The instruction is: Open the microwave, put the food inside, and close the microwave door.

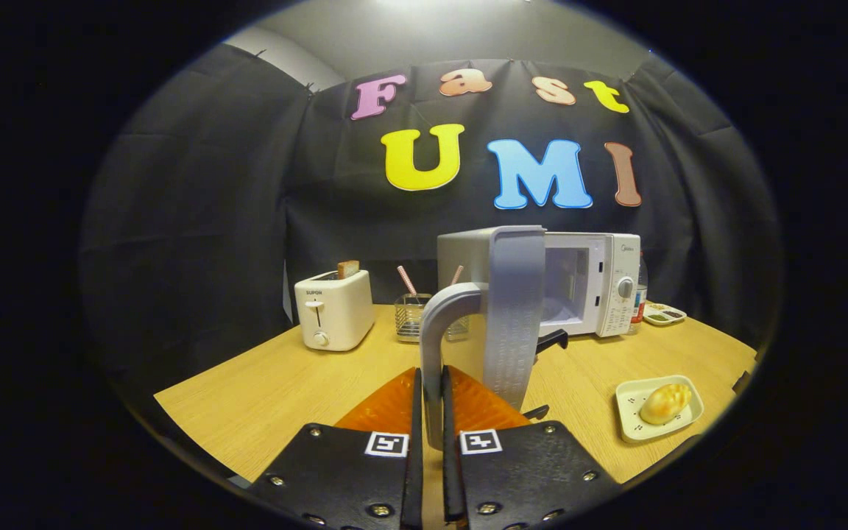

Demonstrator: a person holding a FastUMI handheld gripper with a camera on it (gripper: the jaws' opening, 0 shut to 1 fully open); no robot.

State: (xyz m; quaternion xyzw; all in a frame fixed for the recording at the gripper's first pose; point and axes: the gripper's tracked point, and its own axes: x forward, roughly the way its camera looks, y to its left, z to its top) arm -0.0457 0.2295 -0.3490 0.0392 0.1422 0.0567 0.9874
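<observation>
On the desk (262, 397), claw (431, 412) clamped on upright door handle (433, 346), microwave (601, 283) door (516, 316) swung wide, food (665, 403) on plate (634, 428) off right, beside the fingers.

white microwave (592, 283), door (514, 316) open; bun (664, 403)

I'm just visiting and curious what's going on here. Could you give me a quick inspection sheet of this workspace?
Surface: wooden table.
Job's things: microwave at the back, its door swung open toward the camera; bread roll on a small tray, right of the tongs.
Clutter: toaster with toast; wire basket with straws; condiment dish; bottle.
Tongs: tongs shut on the door handle.
Cables: nothing seen.
Surroundings: black cloth wall.
</observation>
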